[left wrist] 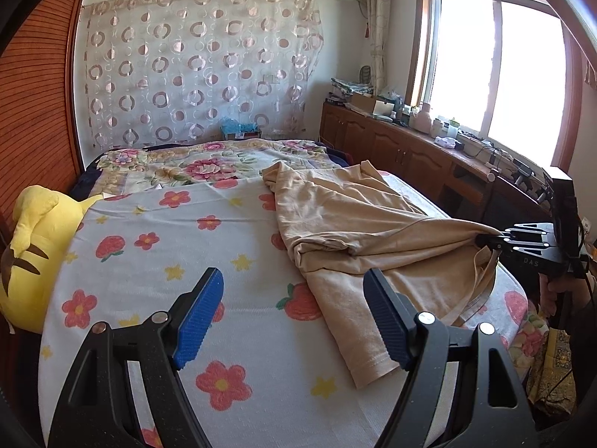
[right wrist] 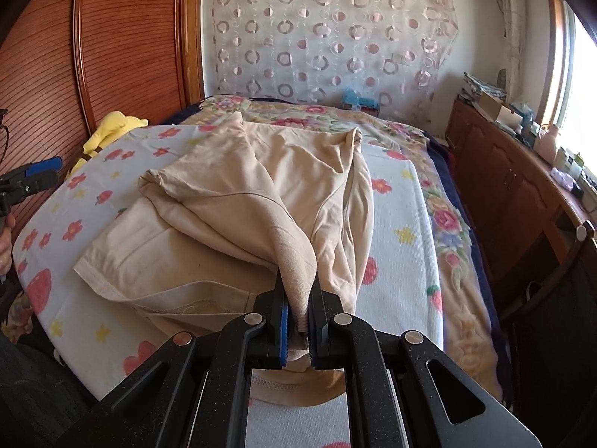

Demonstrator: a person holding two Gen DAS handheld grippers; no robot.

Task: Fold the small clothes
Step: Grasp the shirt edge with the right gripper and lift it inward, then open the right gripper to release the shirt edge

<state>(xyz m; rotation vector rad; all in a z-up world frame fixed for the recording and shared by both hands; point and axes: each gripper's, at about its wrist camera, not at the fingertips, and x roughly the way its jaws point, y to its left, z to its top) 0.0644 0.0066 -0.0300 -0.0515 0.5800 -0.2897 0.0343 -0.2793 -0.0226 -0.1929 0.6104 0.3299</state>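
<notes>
Nearest in the right wrist view, lower centre of the frame, the right gripper [right wrist: 298, 298] is clenched on a bunched fold of the beige cotton T-shirt [right wrist: 238, 201]; the cloth rises in a taut ridge from the bed into the jaws. In the left wrist view, the left gripper [left wrist: 294, 313] stands released, blue pads wide apart, nothing between them. Its right-hand finger [left wrist: 384, 321] sits just above the hemmed edge of the garment, at the lower centre of that frame.

The T-shirt lies crumpled on the white towel printed with red flowers and yellow stars [left wrist: 149, 261], which covers the bed. The garment's long axis runs from the near hem, lower centre, away toward the upper centre of the left wrist frame. From the left gripper, the cloth lies ahead and to the right.

Judgement: the left gripper is the free tool and nearer the loose hem; the next grasp depends on it shifting rightward onto that edge.

Farther back, at the left edge, rests a yellow plush toy [left wrist: 33, 254].
</notes>
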